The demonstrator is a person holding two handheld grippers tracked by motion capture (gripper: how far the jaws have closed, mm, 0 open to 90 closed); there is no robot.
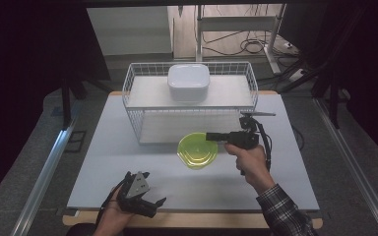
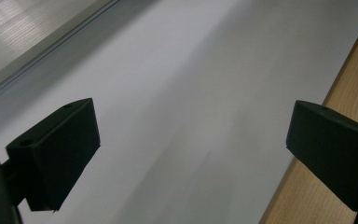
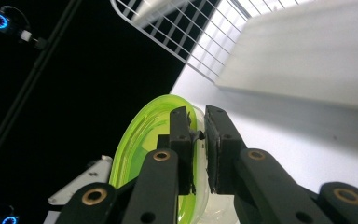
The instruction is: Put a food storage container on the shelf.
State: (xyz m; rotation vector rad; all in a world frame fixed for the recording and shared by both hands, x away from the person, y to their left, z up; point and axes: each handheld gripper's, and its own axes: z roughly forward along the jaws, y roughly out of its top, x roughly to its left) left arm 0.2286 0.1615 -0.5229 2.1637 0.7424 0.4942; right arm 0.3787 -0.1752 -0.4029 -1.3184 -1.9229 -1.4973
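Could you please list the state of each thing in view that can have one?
Green bowl: gripped by its rim, tilted, lifted off the table.
White container: upright on the rack's top shelf.
Wire rack: standing on the table, lower shelf bare.
Right gripper: jaws shut on the bowl's rim.
Left gripper: jaws open, holding nothing, near the table's front edge.

The left claw (image 2: pixel 191 154) looks along its own two black jaws, which rise from the bottom corners of the left gripper view and stand wide apart with nothing between them. The left-hand jaw is a blunt black wedge with small screw holes in its upper face; the right-hand jaw is cut off by the frame's edge. Beneath them lies the pale grey tabletop (image 2: pixel 191 84), smooth and bare. Its light wooden edge (image 2: pixel 349 84) runs up the right side. At the upper left a lighter strip (image 2: pixel 18 28) borders the tabletop diagonally.
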